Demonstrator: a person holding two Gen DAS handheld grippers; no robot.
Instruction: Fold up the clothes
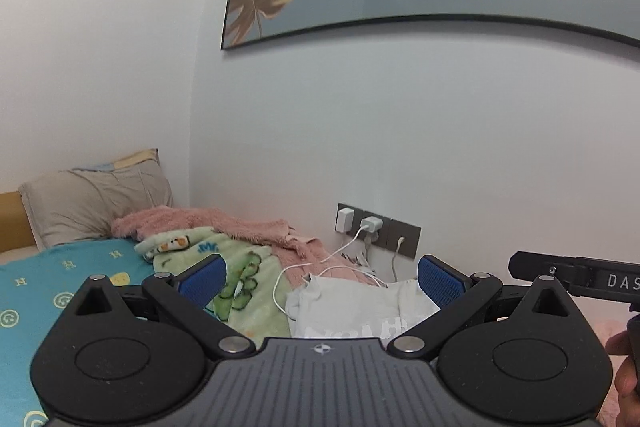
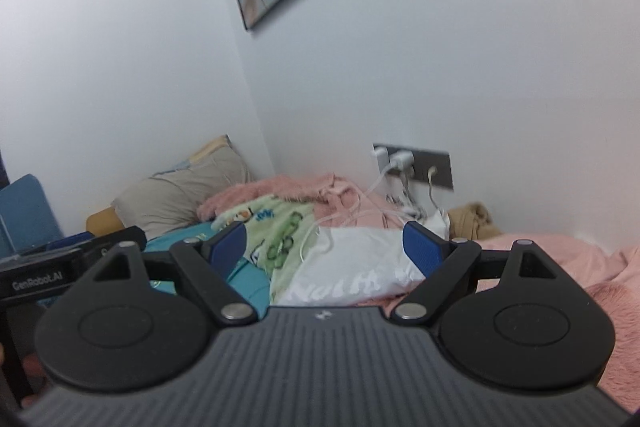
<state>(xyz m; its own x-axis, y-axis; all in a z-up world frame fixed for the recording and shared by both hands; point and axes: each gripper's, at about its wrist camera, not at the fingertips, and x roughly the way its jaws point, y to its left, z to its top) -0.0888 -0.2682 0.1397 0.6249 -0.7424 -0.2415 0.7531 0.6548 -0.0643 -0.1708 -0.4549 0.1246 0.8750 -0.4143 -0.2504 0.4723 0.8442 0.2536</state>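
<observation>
A white garment with pale lettering (image 1: 352,311) lies crumpled on the bed near the wall; it also shows in the right wrist view (image 2: 352,267). My left gripper (image 1: 322,281) is open and empty, held above the bed short of the garment. My right gripper (image 2: 325,247) is open and empty, also short of the garment. The right gripper's black body (image 1: 576,273) shows at the right edge of the left wrist view. The left gripper's body (image 2: 48,267) shows at the left of the right wrist view.
A green cartoon blanket (image 1: 240,267), a pink fluffy blanket (image 1: 224,223) and a beige pillow (image 1: 96,207) lie on the teal sheet (image 1: 48,279). White charger cables (image 1: 320,267) run from wall sockets (image 1: 376,229) onto the garment. A tan cloth (image 2: 472,219) sits by the wall.
</observation>
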